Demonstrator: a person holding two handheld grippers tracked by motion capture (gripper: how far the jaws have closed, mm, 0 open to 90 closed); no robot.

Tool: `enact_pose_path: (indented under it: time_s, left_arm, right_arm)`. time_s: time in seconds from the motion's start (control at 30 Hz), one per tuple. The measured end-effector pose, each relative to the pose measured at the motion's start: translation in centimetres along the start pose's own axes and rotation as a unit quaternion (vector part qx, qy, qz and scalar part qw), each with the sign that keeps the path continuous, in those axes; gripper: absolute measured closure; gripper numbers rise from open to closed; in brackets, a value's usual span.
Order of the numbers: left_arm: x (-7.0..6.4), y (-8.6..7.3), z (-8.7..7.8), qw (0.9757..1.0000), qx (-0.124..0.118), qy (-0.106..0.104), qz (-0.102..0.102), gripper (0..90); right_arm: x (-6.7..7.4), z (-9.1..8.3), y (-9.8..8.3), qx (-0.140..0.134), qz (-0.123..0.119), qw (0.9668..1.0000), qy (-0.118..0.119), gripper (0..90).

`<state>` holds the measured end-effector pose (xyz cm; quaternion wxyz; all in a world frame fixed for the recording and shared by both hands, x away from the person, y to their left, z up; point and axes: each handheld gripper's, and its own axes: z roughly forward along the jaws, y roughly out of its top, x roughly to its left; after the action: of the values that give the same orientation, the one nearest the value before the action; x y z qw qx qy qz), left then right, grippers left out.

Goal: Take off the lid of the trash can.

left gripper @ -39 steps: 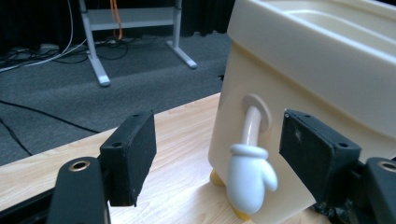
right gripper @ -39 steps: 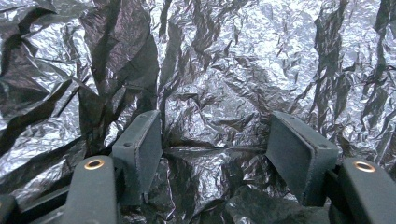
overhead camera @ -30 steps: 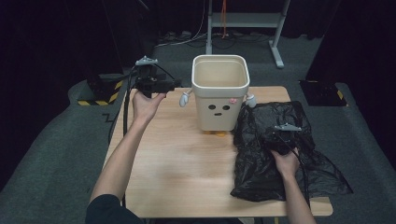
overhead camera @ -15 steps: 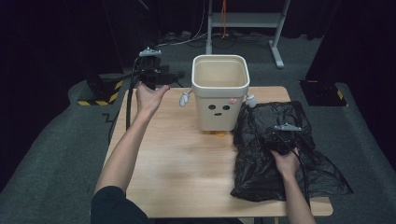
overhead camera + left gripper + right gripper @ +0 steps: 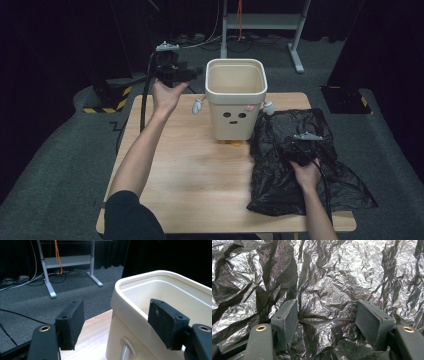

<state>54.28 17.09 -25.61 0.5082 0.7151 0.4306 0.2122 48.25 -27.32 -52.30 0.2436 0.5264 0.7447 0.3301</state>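
Note:
A cream bin (image 5: 235, 102) with a drawn face and small arms stands at the back middle of the wooden table (image 5: 190, 170). My left gripper (image 5: 194, 74) hangs at rim height just left of it, pointing at it. In the left gripper view the jaws (image 5: 115, 322) have just been closing a little; the bin's near corner (image 5: 130, 305) shows between them and the pads do not press on it. A crumpled black plastic bag (image 5: 305, 175) lies on the table's right side. My right gripper (image 5: 295, 147) rests open over it, with loose folds of bag (image 5: 324, 292) between its pads (image 5: 289, 317).
A metal desk frame (image 5: 265, 22) and cables stand on the grey carpet behind the table. A yellow and black striped block (image 5: 107, 100) lies on the floor at the left. Bare wood spreads from the table's middle to its front left.
My left hand has risen and shifted toward the bin's rim, turning its gripper at the bin. The right hand and the bag have stayed put.

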Motion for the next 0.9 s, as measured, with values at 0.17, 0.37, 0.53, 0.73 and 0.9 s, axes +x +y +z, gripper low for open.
enact_pose_path:
  time_s: [0.17,0.37,0.53,0.73,0.9]
  left_arm:
    - [-0.3,0.4,1.0,1.0000,-0.002,0.005,0.007,32.9]
    - [-0.7,0.9,2.1,0.9999,0.001,0.006,0.014,39.8]
    - [-1.5,1.3,3.3,0.9984,0.018,0.025,0.048,44.1]
    - [-1.7,1.8,4.4,0.9975,0.026,0.032,0.058,52.1]
    - [-1.6,2.0,5.1,0.9965,0.039,0.029,0.068,57.3]
  right_arm:
    - [0.0,0.0,0.0,-0.001,-0.001,1.0000,0.000,34.2]
    - [0.0,0.0,0.0,-0.001,-0.002,1.0000,0.001,34.0]
    - [0.0,0.0,0.0,-0.001,-0.001,1.0000,0.002,33.9]
    - [0.0,0.0,0.0,-0.001,-0.001,1.0000,0.003,33.7]
    - [0.0,0.0,0.0,-0.001,-0.002,1.0000,0.004,33.6]
